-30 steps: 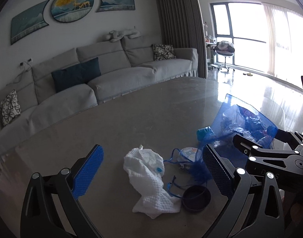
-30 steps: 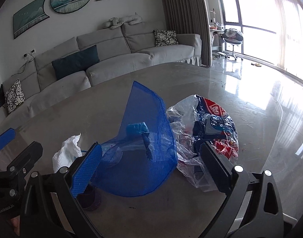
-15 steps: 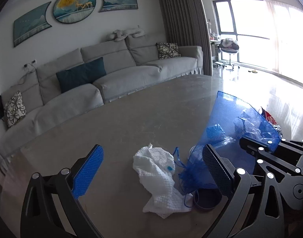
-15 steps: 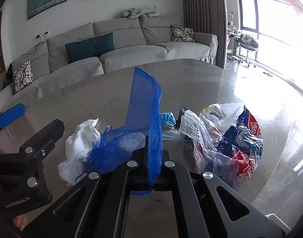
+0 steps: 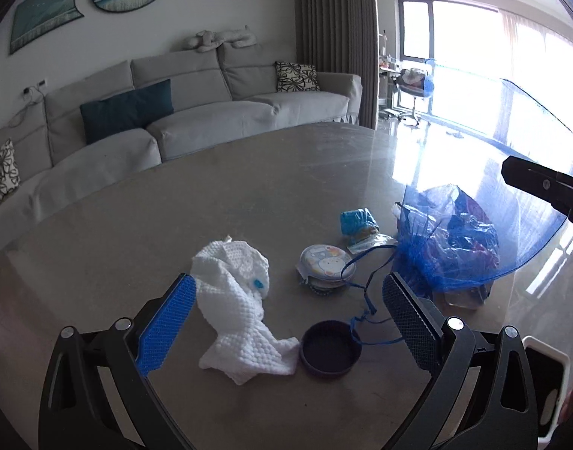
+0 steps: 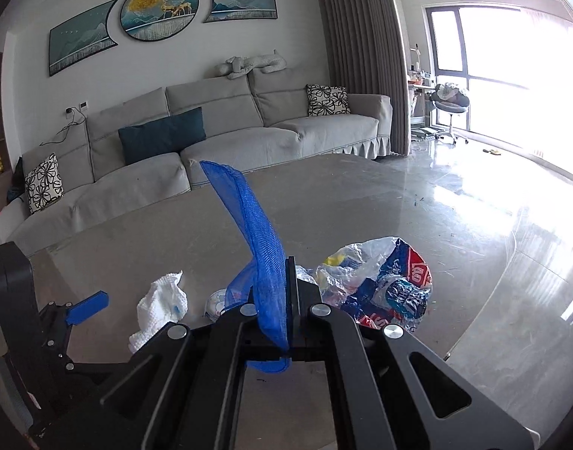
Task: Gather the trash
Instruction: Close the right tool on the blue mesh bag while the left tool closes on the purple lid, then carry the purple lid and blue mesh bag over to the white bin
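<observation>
My right gripper (image 6: 286,322) was clamped tight on the blue mesh bag (image 6: 264,262), holding its edge up off the table (image 5: 249,187); crumpled plastic wrappers (image 6: 380,281) sat just right of it. My left gripper (image 5: 286,322) hung wide open and empty above the white cloth (image 5: 237,300) and dark lid (image 5: 329,348); small tin (image 5: 325,266) right behind those.

**Black rigs with blue grip pads**

Both grippers are matte black plastic frames with cut-out arms and shiny silver screws. The left gripper (image 5: 286,318) has blue textured pads on its fingers (image 5: 165,328); the right gripper (image 6: 288,300) looks the same.
</observation>
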`<control>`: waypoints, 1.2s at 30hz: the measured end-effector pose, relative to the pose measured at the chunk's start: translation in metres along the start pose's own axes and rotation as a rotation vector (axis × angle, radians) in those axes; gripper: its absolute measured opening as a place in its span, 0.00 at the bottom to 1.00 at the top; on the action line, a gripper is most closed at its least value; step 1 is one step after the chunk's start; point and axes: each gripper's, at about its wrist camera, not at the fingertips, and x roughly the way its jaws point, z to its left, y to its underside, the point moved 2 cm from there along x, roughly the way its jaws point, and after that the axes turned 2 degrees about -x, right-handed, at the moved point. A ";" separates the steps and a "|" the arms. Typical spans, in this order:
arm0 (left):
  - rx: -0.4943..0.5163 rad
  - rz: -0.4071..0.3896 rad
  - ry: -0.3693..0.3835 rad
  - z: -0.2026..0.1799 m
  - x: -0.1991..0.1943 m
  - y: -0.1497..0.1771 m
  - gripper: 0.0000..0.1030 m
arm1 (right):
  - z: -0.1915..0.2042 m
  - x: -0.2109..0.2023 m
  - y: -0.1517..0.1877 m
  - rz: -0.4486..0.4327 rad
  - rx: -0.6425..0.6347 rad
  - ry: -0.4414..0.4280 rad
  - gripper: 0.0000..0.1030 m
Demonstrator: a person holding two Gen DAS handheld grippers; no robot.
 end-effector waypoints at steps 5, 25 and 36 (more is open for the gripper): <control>0.040 0.034 0.003 -0.027 0.016 0.027 0.95 | -0.012 -0.016 -0.004 -0.037 0.022 0.012 0.01; -0.066 0.291 -0.002 -0.020 0.066 0.039 0.95 | -0.031 -0.018 0.001 -0.026 0.068 0.052 0.01; 0.051 0.257 -0.070 -0.035 0.055 0.038 0.48 | -0.030 -0.018 0.000 -0.023 0.065 0.051 0.03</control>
